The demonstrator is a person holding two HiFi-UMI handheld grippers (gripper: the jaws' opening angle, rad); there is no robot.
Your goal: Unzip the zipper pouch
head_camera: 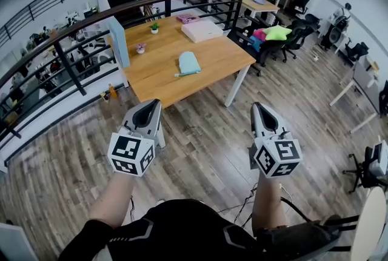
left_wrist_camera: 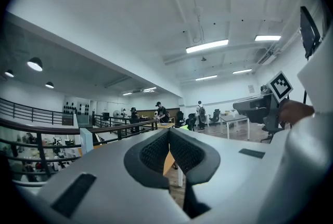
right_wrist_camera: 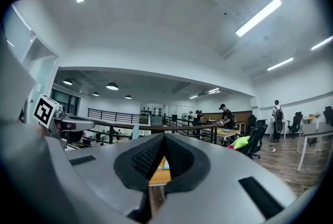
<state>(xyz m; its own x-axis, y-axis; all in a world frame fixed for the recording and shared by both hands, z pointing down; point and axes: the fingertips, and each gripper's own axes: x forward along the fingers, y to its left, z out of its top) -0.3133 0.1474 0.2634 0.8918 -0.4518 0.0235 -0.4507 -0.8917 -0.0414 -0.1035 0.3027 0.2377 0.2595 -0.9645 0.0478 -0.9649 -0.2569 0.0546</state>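
Note:
A light blue zipper pouch (head_camera: 189, 63) lies flat near the middle of a wooden table (head_camera: 218, 63), with a small tab sticking out at its near left corner. I stand back from the table, over the floor. My left gripper (head_camera: 154, 103) is shut and empty, pointing at the table's near edge. Held level to its right, my right gripper (head_camera: 259, 107) is also shut and empty. In the left gripper view the jaws (left_wrist_camera: 169, 133) meet at their tips, and in the right gripper view the jaws (right_wrist_camera: 164, 137) do too. Only a sliver of the table shows through each gap.
A white box (head_camera: 202, 30), a pink item (head_camera: 187, 17), a small potted plant (head_camera: 154, 28) and a blue divider panel (head_camera: 119, 42) stand on the table. A black railing (head_camera: 73, 66) runs along its left and far sides. Office chairs with a green cushion (head_camera: 277, 33) stand at the right.

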